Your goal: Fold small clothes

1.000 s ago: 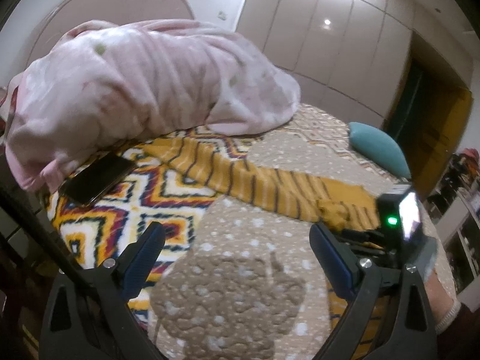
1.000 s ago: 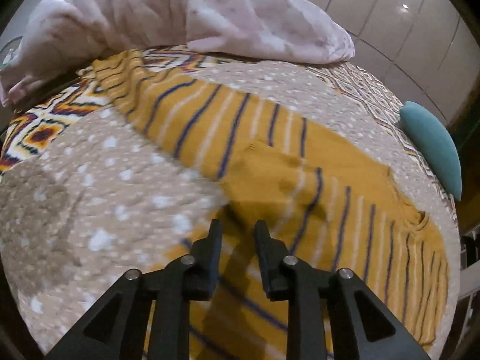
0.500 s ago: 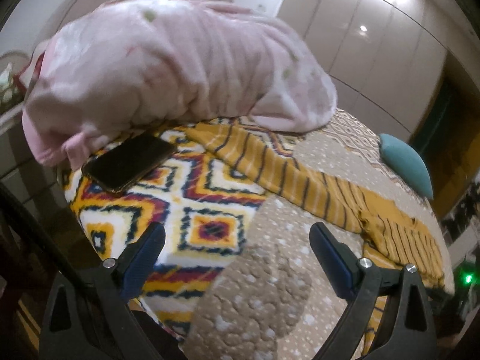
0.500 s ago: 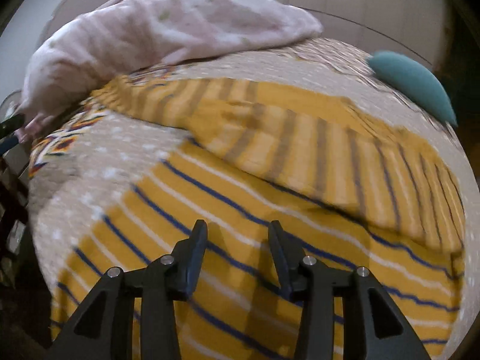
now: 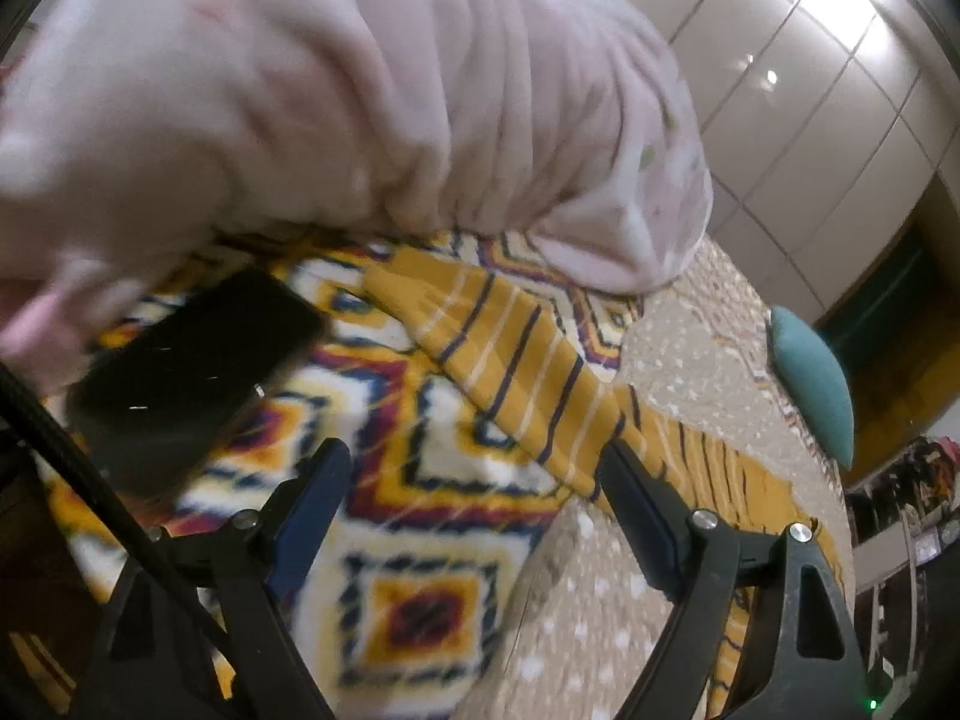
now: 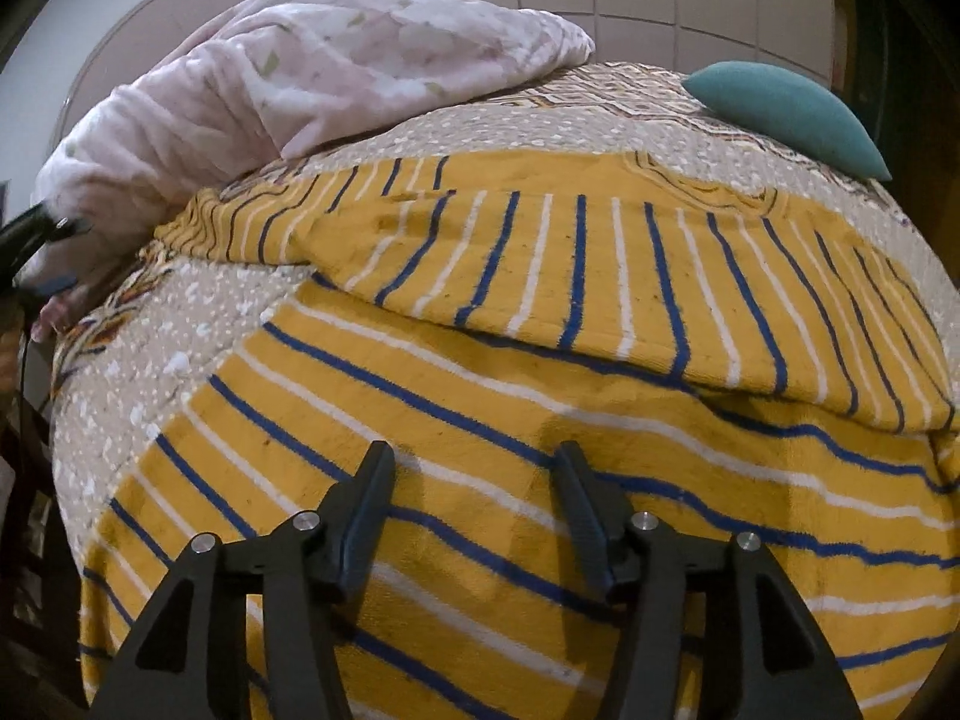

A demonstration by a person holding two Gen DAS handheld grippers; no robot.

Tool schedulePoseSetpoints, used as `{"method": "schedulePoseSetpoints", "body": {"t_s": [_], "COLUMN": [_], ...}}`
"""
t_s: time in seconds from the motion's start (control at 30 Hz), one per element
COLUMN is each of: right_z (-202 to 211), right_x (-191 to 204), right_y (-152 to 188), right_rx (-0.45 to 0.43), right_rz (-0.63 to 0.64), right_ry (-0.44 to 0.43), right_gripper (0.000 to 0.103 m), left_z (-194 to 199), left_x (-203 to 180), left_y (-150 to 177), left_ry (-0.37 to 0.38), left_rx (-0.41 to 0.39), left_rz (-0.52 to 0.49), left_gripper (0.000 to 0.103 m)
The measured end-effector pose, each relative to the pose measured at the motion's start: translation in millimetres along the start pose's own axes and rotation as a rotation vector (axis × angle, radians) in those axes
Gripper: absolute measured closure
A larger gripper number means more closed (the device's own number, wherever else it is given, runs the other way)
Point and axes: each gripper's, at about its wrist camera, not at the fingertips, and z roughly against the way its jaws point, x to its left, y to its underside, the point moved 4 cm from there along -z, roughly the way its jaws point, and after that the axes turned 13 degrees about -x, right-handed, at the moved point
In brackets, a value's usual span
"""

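**Sleeve fold in hand, both grippers empty**

Bed with beige dotted cover and a patterned blanket; pink duvet heaped at the far side. Yellow striped garment lies spread flat, one sleeve stretched toward the duvet, beside a phone. Left gripper wide open, hovering low near the sleeve. Right gripper open over the body, holding nothing. Likely next: pinch the sleeve end, carry it inward.

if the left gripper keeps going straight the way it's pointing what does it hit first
Most likely the patterned blanket between its open fingers, near the striped yellow garment's sleeve. The black phone lies off to the left, the pink duvet farther back. Depth is unclear.
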Motion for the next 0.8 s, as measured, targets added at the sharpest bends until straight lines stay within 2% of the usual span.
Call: {"method": "schedulePoseSetpoints", "body": {"t_s": [0.1, 0.2, 0.27, 0.33, 0.37, 0.4, 0.43, 0.5, 0.57, 0.67, 0.73, 0.8], "right_z": [-0.2, -0.4, -0.7, -1.3, -1.8, -2.3, -2.9, -3.6, -3.8, -4.0, -3.6, 2.0], "right_x": [-1.9, -0.2, 0.1, 1.1, 1.6, 2.1, 2.5, 3.3, 3.7, 3.4, 2.3, 0.8], "right_y": [0.7, 0.5, 1.0, 1.5, 1.6, 1.7, 1.8, 1.6, 1.5, 1.5, 1.2, -1.5], "right_rx": [0.000, 0.001, 0.002, 0.005, 0.006, 0.008, 0.009, 0.011, 0.010, 0.007, 0.000, -0.016], "right_rz": [-0.003, -0.005, 0.001, 0.010, 0.015, 0.019, 0.023, 0.026, 0.026, 0.021, 0.012, 0.007], "right_ry": [-0.003, -0.005, -0.002, 0.002, 0.004, 0.006, 0.008, 0.010, 0.010, 0.006, 0.001, 0.011], "right_gripper": [0.042, 0.042, 0.041, 0.040, 0.039, 0.038, 0.038, 0.038, 0.038, 0.038, 0.038, 0.043], "left_z": [-36.7, -71.1, -84.5, -90.5, -95.1, -98.3, -102.2, -99.1, -83.3, -53.1, -34.9, -18.1], "left_x": [-2.6, 4.2, 7.5, 5.5, 4.4, 3.9, 2.8, -1.9, -15.8, -56.3, -100.1, -149.9], "left_y": [5.0, 8.8, 6.1, -0.6, -4.1, -6.6, -10.9, -19.6, -32.3, -44.7, -46.0, -39.5], "left_ry": [-0.012, -0.054, -0.078, -0.092, -0.096, -0.097, -0.092, -0.082, -0.079, -0.034, 0.033, 0.120], "left_rx": [0.064, 0.111, 0.097, 0.079, 0.086, 0.095, 0.113, 0.106, 0.060, 0.006, -0.010, -0.007], "left_rz": [-0.008, 0.027, 0.055, 0.062, 0.071, 0.079, 0.090, 0.092, 0.047, -0.062, -0.140, -0.207], "left_gripper": [0.024, 0.031, 0.032, 0.040, 0.058, 0.084, 0.096, 0.097, 0.097, 0.097, 0.097, 0.097]}}
